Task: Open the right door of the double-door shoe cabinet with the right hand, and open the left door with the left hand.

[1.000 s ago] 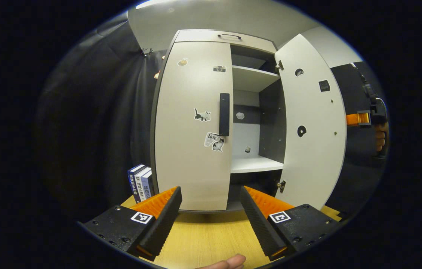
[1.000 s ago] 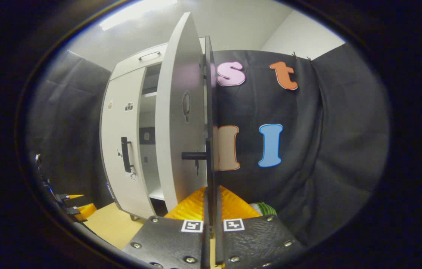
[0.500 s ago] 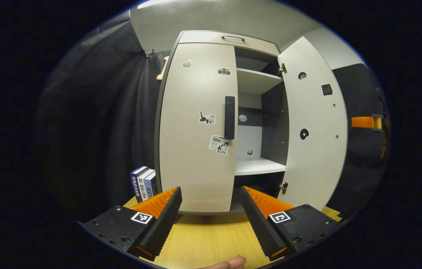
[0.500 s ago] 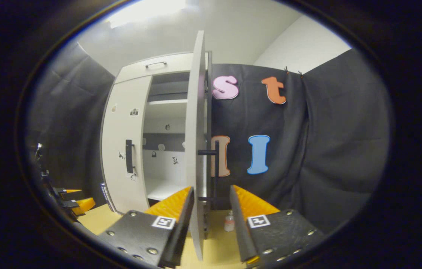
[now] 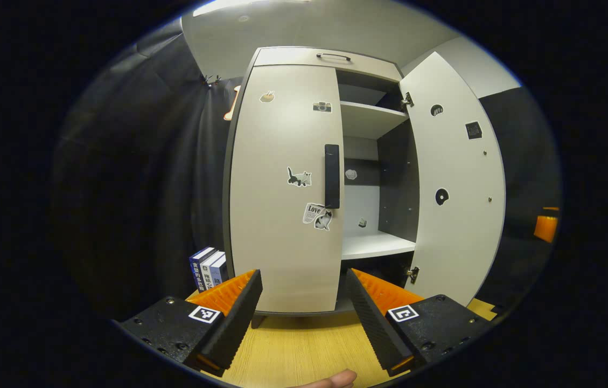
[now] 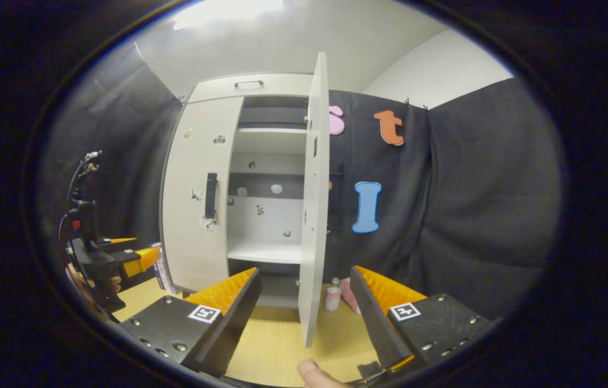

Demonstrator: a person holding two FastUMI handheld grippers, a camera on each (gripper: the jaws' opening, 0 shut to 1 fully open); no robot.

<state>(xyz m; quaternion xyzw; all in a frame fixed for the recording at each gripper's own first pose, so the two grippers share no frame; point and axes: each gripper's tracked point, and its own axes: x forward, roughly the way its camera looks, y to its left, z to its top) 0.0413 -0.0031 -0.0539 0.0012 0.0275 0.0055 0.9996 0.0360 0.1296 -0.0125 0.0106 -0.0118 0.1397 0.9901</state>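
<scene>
You are facing a half-done job: the pale grey right door (image 5: 457, 183) is standing swung wide, ahead-right of your left gripper (image 5: 304, 312), whose jaws are gaping empty. The sticker-dotted left door (image 5: 282, 188) is sitting closed dead ahead, its black bar handle (image 5: 332, 176) waiting. Your right gripper (image 6: 304, 318) is hanging spread, clear of the door.

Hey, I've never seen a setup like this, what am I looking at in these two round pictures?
A person holds a pair of handheld tongs in each hand; a camera rides on each, so each picture looks along its own two fingers. Left tongs and right tongs both stand open, holding nothing. Ahead is a shoe cabinet on a wooden floor: right door swung open, left door shut, its handle untouched. Books stand beside it.
</scene>
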